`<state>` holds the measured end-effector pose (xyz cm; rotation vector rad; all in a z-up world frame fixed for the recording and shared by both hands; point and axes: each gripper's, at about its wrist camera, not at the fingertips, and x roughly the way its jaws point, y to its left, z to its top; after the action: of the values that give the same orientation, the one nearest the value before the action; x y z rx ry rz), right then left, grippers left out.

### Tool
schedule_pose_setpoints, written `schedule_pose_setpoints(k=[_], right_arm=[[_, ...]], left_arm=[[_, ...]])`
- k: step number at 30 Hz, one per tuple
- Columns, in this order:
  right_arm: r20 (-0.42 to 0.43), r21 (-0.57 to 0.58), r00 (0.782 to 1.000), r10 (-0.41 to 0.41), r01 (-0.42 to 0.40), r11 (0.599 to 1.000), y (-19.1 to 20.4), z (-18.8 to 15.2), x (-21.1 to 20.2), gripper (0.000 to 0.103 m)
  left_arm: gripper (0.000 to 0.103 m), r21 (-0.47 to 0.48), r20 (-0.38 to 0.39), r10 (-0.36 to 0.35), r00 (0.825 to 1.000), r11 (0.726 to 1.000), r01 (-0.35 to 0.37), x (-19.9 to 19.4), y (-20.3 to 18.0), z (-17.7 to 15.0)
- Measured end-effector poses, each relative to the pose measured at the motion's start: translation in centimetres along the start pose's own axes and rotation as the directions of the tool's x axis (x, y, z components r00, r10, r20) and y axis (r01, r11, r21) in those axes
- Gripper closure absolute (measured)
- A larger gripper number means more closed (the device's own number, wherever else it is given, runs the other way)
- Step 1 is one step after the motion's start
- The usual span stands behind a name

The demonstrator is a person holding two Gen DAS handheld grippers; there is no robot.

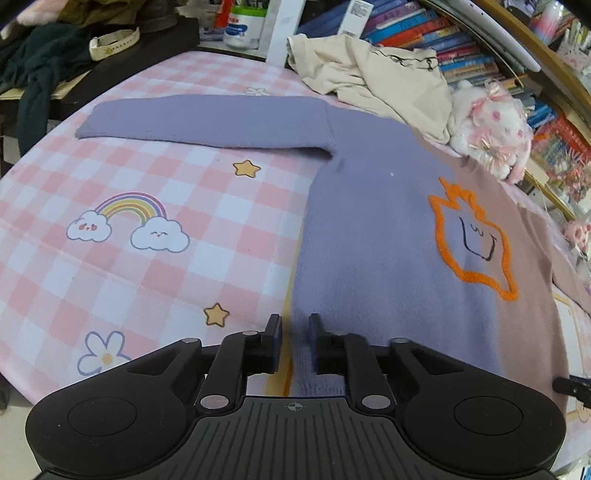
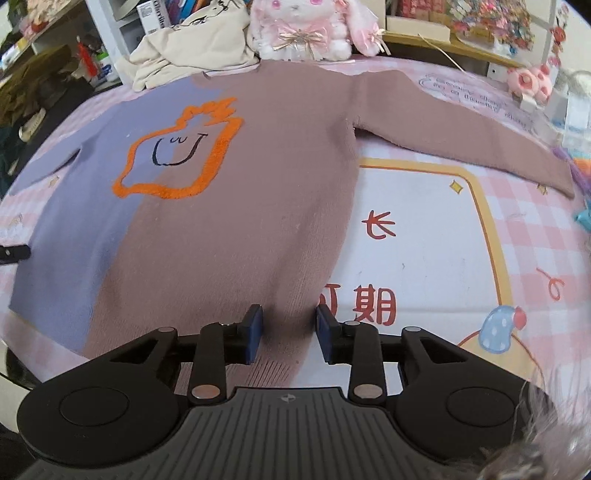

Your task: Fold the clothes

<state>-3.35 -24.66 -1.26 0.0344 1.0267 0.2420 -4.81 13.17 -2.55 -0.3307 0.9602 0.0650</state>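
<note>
A knitted sweater, half lilac and half brown with an orange flame face, lies flat on a pink checked mat, both sleeves spread out. In the left wrist view the lilac sleeve stretches to the left. In the right wrist view the brown sleeve stretches to the right. My left gripper is shut on the lilac corner of the hem. My right gripper is shut on the brown hem, with cloth bunched between its pads.
A crumpled cream garment and a pink plush rabbit lie beyond the collar. Shelves of books stand behind them. Dark clothes are heaped at the far left. A small pink toy sits past the brown sleeve.
</note>
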Motion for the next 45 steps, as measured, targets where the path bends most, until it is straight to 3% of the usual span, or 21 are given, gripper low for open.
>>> schedule_pose_setpoints(k=[8,17,30,34,40,43,44,45], right_arm=[[0.022,-0.121,1.000,0.007,-0.004,0.993,1.3,-0.1,0.2,0.089],[-0.007,-0.157,0.999,0.032,-0.033,0.987,1.7,-0.3,0.0,0.089],[0.018,-0.111,0.998,0.063,-0.060,0.992,0.8,0.2,0.8,0.089],[0.020,-0.100,0.999,0.050,-0.048,0.994,0.9,0.1,0.7,0.088],[0.035,-0.041,0.999,-0.036,0.037,0.998,1.5,-0.2,0.5,0.075],[0.044,0.019,0.991,-0.127,0.126,0.992,2.1,-0.5,0.6,0.043],[0.043,0.058,0.988,-0.149,0.146,0.988,2.3,-0.7,0.6,0.041],[0.041,0.099,0.985,-0.170,0.166,0.981,2.5,-0.8,0.5,0.038]], left_arm=[[0.099,-0.015,0.007,0.042,0.999,0.999,-0.042,-1.1,0.1,-1.3],[0.099,-0.042,0.021,0.058,0.998,0.997,-0.057,-1.3,0.4,-1.7],[0.099,-0.071,0.020,0.101,0.995,0.993,-0.099,-1.5,0.0,-1.8],[0.099,-0.051,0.014,0.083,0.996,0.995,-0.082,-1.5,0.3,-1.7],[0.087,-0.063,0.022,0.053,0.998,0.997,-0.052,-1.5,0.7,-1.7],[0.064,-0.027,0.042,0.010,0.999,1.000,-0.009,-1.6,0.4,-2.1],[0.055,0.007,0.038,0.005,0.999,1.000,-0.005,-1.7,0.2,-2.0],[0.054,0.040,0.029,0.001,1.000,0.999,-0.002,-1.8,0.1,-1.9]])
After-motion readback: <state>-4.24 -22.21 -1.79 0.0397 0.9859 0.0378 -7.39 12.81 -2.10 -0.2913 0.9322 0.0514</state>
